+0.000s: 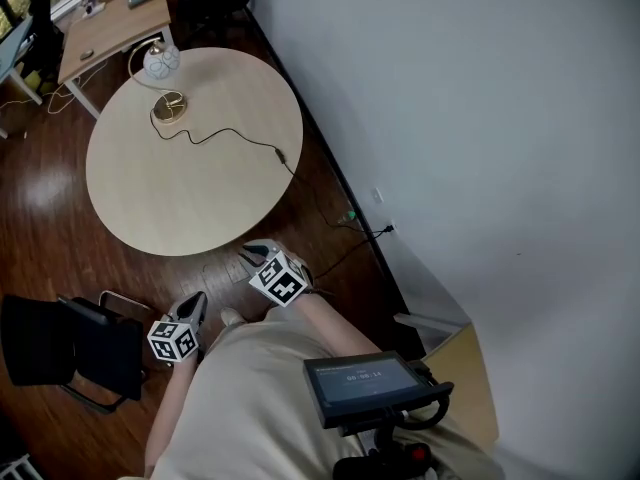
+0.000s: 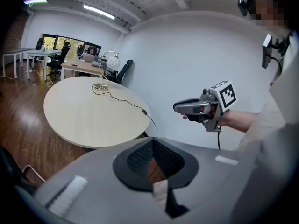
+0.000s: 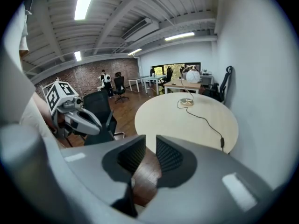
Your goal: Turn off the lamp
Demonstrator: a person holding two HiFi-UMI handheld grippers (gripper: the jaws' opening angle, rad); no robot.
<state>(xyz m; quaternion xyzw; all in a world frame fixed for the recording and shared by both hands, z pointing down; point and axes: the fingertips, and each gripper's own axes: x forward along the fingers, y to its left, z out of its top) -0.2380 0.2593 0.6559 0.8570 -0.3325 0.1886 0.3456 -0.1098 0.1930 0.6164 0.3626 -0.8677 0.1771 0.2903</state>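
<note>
While far from the lamp, right gripper, jaws apart, empty.

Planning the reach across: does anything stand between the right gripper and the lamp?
Nothing visible blocks it. Between the right gripper and the lamp, at the far edge of the table, there is only bare top and the lamp's cord lying flat.

Lamp: too small in every view to tell lit from unlit. Switch on the cord: setting unreadable. Black chair: cut by the head view's left edge. Person by the brick wall: too small to make out.
</note>
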